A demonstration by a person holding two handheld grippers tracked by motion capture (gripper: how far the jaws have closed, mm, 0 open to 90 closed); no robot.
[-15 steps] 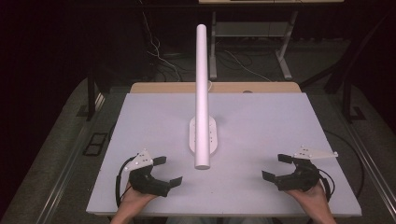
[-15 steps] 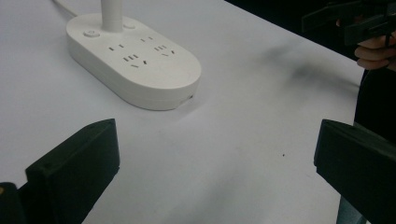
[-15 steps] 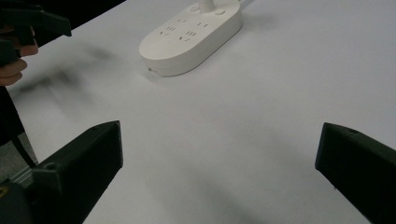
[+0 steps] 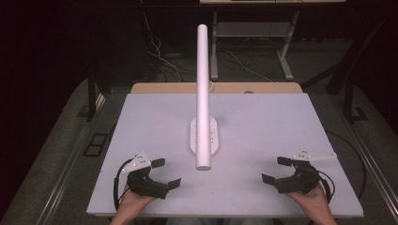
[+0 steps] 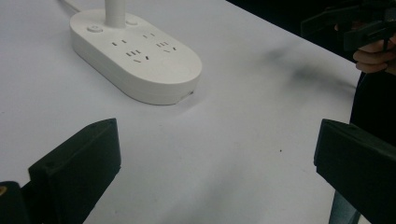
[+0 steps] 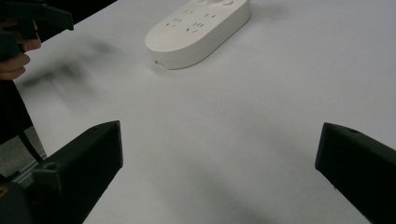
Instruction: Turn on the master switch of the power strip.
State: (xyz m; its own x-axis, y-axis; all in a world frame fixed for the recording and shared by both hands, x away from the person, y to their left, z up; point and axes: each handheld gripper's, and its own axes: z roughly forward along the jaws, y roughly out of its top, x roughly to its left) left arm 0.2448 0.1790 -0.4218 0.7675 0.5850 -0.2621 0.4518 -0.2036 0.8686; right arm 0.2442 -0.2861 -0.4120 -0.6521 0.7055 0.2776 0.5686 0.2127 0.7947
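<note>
At the table's near edge both grippers, left (image 4: 164, 174) and right (image 4: 276, 170), gape wide and empty; approach the lamp base (image 4: 204, 137) level, squaring the jaws before closing.

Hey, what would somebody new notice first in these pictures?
A tall white post rises from an oval white power strip at the middle of the pale table. Near the front edge, the left tongs and right tongs rest open, empty, angled toward the strip.
</note>
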